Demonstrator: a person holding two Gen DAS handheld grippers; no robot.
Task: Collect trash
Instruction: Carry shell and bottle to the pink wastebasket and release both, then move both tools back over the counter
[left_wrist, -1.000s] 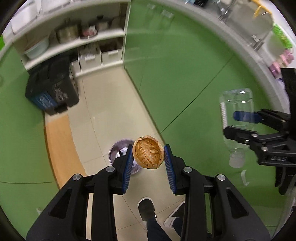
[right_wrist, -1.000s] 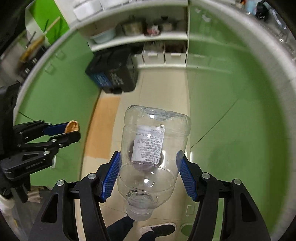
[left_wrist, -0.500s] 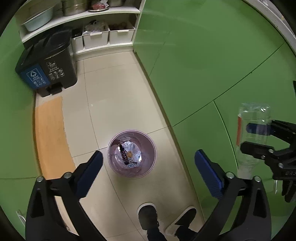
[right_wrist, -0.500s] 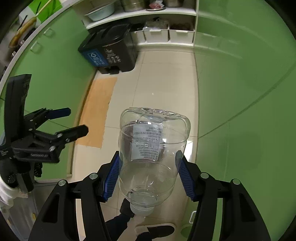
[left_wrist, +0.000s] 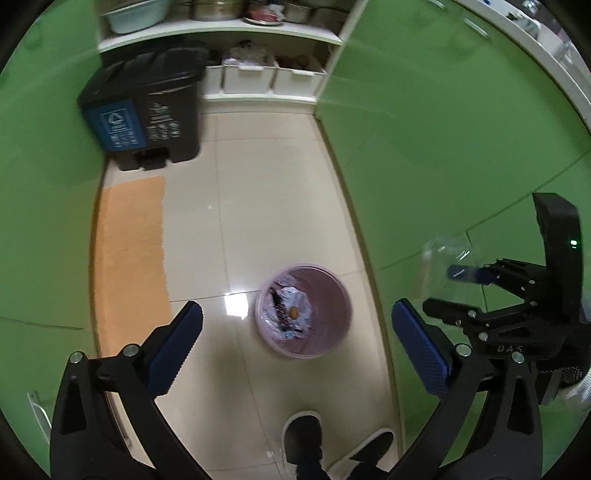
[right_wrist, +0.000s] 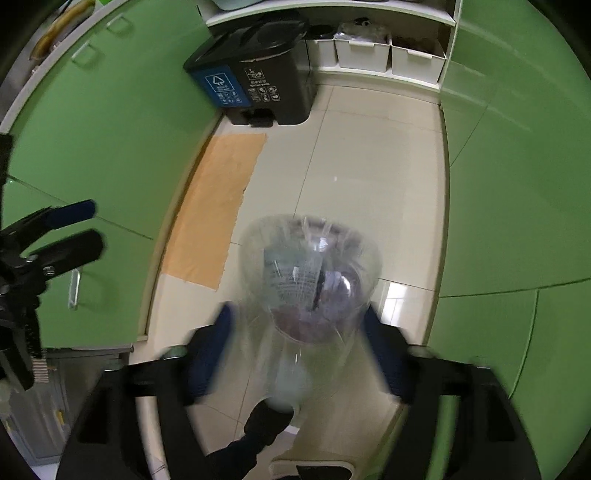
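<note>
Left gripper (left_wrist: 295, 334) spread empty above bin (left_wrist: 305, 326), right gripper (right_wrist: 299, 354) pinching bottle (right_wrist: 308, 273); next, probably carrying bottle over bin, then releasing.

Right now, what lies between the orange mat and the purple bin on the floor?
In the left wrist view, only bare beige tile separates the orange mat from the purple bin; nothing rests on that stretch.

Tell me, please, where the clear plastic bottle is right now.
The plastic bottle sits between the fingers of the right gripper, base pointing away, held over the tiled floor above the purple bin. In the left wrist view it appears blurred at far right.
</note>
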